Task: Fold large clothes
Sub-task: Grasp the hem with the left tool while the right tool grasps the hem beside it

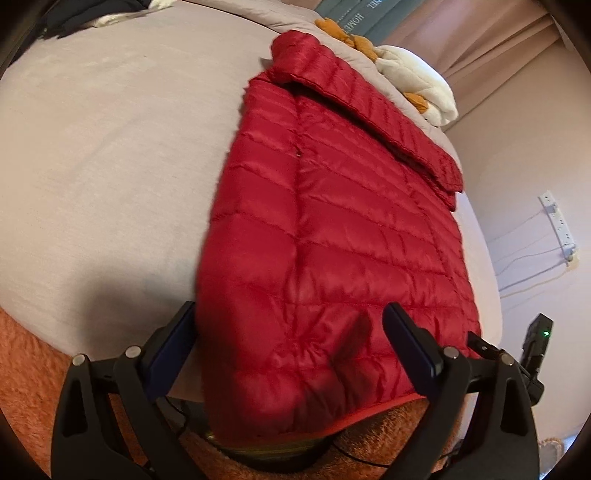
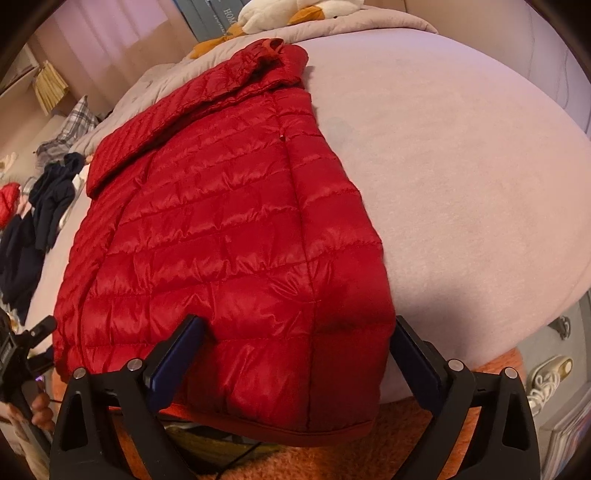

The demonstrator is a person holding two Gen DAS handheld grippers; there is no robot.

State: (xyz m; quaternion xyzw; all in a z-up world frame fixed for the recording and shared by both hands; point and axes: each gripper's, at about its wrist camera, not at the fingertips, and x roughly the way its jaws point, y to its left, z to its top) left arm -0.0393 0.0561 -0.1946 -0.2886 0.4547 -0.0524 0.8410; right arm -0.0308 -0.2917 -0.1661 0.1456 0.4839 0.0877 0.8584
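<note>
L gripper (image 1: 288, 332) w/ jaws spread wide, straddling the near hem corner of the red quilted puffer jacket (image 1: 332, 229), nothing clamped. R gripper (image 2: 295, 339) likewise wide open over the other hem corner, empty. Jacket lies flat on the grey-mauve bed sheet (image 1: 110, 147), hem overhanging the near edge, one sleeve folded across. Beyond: white-and-orange plush toy (image 1: 413, 74).

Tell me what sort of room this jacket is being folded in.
Most likely a bedroom. The red quilted puffer jacket lies on a wide bed with a grey-lilac sheet, a white and orange plush toy sits at its far end, and dark clothes are piled beside it.
</note>
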